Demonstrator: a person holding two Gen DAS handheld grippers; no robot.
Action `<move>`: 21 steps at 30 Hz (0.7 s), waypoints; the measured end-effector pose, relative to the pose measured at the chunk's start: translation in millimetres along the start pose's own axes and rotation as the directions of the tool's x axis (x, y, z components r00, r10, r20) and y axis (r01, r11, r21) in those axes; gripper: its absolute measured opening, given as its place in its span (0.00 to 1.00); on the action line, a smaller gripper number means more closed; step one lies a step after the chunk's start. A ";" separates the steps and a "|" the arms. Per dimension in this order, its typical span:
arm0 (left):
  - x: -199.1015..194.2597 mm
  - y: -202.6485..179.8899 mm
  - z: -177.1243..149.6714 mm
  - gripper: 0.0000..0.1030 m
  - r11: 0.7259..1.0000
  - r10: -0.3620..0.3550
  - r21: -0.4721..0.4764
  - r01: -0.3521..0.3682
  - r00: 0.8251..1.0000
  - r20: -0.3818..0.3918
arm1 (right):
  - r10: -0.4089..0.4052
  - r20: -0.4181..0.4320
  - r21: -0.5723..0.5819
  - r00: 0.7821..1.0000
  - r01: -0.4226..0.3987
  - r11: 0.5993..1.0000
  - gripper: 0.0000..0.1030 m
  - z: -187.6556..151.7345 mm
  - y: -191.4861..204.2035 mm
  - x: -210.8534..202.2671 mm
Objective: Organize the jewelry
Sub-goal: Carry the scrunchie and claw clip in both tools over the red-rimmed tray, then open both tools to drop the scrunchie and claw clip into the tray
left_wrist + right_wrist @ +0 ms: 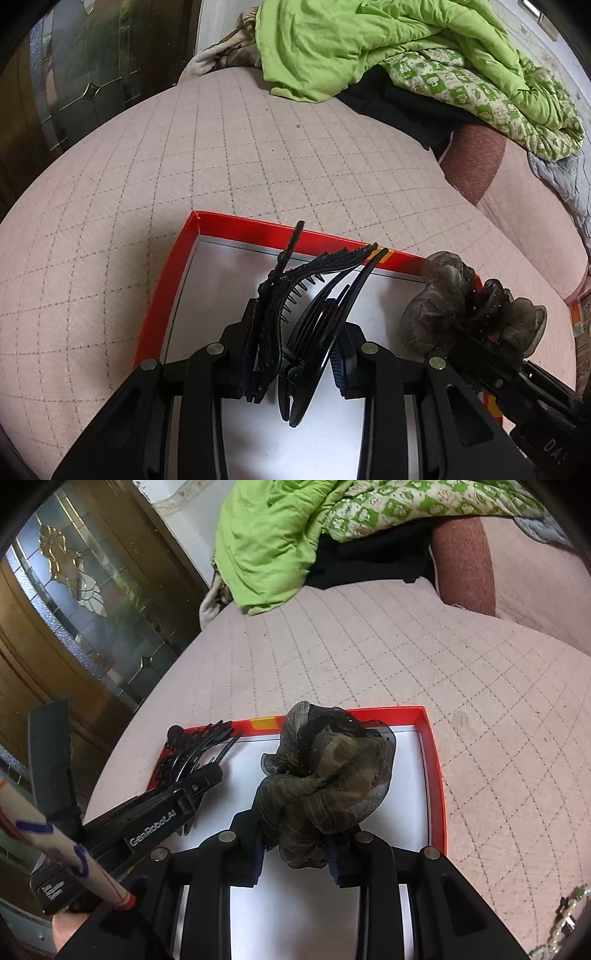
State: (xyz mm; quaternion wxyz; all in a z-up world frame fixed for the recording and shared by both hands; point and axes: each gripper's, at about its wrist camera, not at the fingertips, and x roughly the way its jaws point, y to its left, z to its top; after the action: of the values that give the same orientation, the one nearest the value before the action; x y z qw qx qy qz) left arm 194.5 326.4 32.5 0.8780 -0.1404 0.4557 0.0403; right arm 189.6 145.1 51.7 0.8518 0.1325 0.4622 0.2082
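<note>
A pink quilted bed cover [258, 155] fills most of both views. A green quilt [369, 44] lies bunched along the upper edge of each frame, over a dark garment [406, 107]. A glazed wooden door [74, 602] occupies the upper left.

A shallow red-rimmed box [162, 280] with a white floor sits on the cover at lower centre in both views.

The left gripper [295, 354] is over the left part of the box, jaws clamped on a bunch of black hair clips [295, 306]; the clip prongs fan upward past the far rim. In the right wrist view the same gripper [212, 771] enters from the lower left, clips projecting toward the box's far left corner.

The right gripper [295, 845] is over the box centre with a dark gauzy scrunchie [325, 779] between its fingers; the fabric hides the pads, so whether they press on it cannot be told. In the left wrist view the scrunchie [461, 306] appears at right, over the box's far right corner.

A beaded chain [565, 915] lies on the cover at the lower right edge of the right wrist view, outside the box.
</note>
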 end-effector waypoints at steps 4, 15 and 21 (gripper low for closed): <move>-0.7 1.6 0.4 0.31 1.000 0.006 -0.005 -0.006 1.000 0.008 | -0.011 -0.017 0.011 1.000 0.011 1.000 0.32 1.5 -3.1 9.3; -8.1 4.0 1.9 0.51 1.000 0.012 -0.021 -0.012 0.999 0.043 | -0.020 -0.023 0.037 1.000 0.020 0.999 0.55 -0.7 -10.3 6.2; -18.8 -1.5 2.1 0.51 0.999 0.038 -0.003 -0.038 0.996 0.079 | -0.018 -0.001 0.029 1.000 0.018 0.999 0.55 -2.3 -9.8 -12.3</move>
State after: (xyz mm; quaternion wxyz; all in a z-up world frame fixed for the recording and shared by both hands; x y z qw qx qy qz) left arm 185.5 326.6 49.2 0.8944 -0.1304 0.4232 0.0629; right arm 184.0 130.7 55.3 0.8516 0.1404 0.4665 0.1938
